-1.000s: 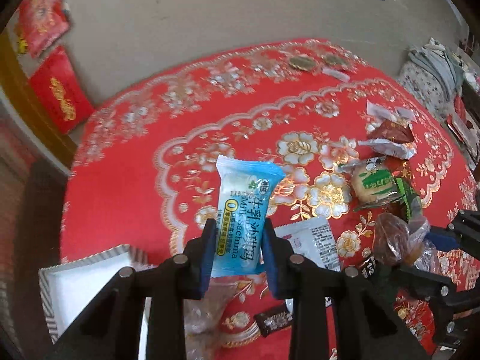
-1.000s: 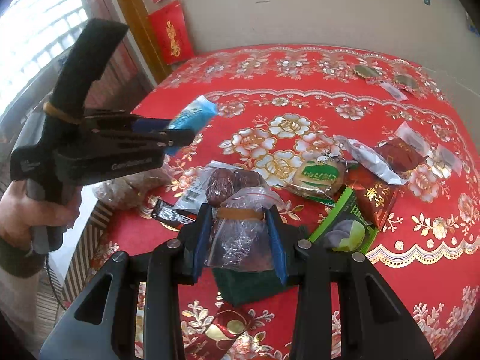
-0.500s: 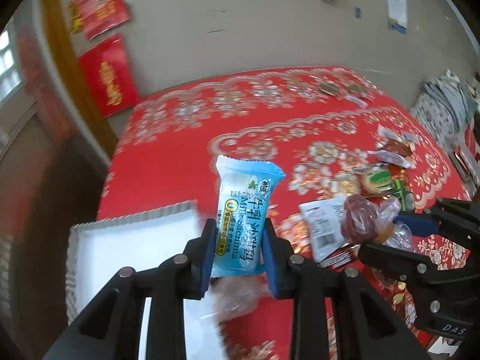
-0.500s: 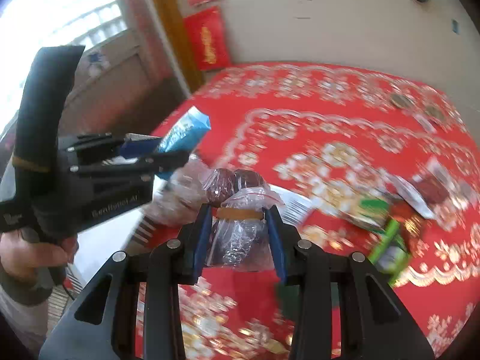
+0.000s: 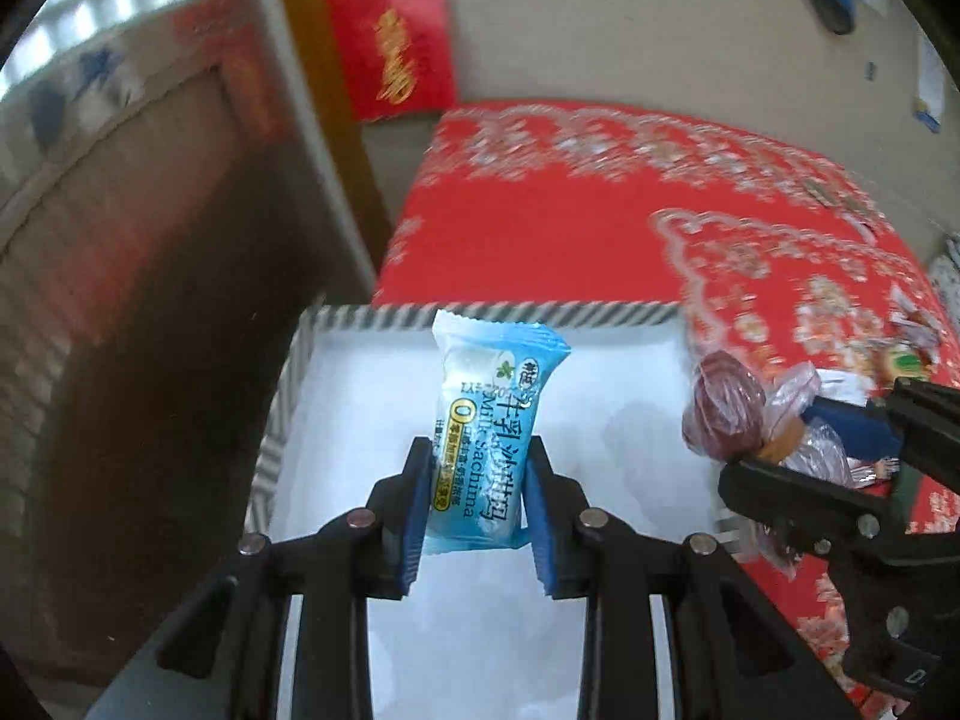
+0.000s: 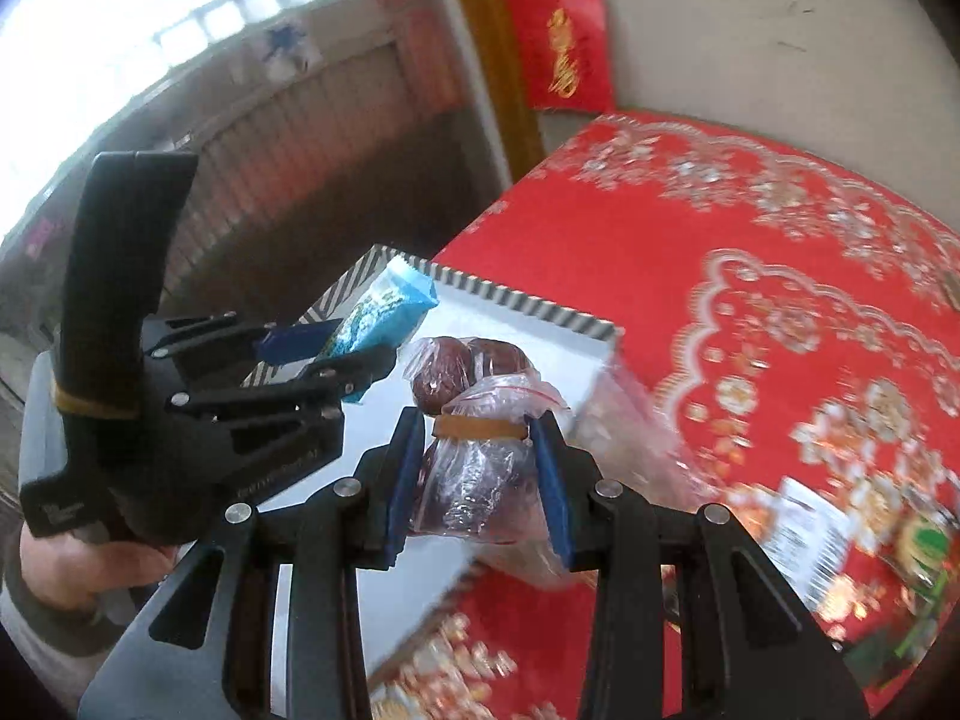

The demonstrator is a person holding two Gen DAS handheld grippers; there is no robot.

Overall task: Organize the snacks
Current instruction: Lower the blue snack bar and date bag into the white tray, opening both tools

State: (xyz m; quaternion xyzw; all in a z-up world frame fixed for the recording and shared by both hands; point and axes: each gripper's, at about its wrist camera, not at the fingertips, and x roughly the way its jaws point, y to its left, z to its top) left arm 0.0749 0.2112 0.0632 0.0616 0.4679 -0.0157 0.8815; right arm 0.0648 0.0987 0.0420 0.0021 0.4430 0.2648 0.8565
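Observation:
My left gripper [image 5: 477,507] is shut on a light blue milk sachima packet [image 5: 489,420], which stands upright over the white box [image 5: 372,396] with the striped rim. The right gripper [image 6: 477,480] is shut on a clear plastic bag of dark red dates [image 6: 474,456], tied with a rubber band, hanging above the box's right side [image 6: 564,354]. In the right wrist view the left gripper [image 6: 336,354] shows at the left with the blue packet [image 6: 384,312] in it. The left wrist view shows the date bag [image 5: 732,408] and the right gripper [image 5: 828,444] at the right.
The box sits at the left corner of a table with a red flowered cloth [image 5: 570,228]. Other snack packets [image 6: 810,534] lie on the cloth at the right. A hand [image 6: 78,558] grips the left tool. Red paper decorations [image 5: 393,42] hang on the wall behind.
Both grippers have swung left, away from the snack pile and over the white box, each still holding its snack. The box now fills the lower middle of the left wrist view.

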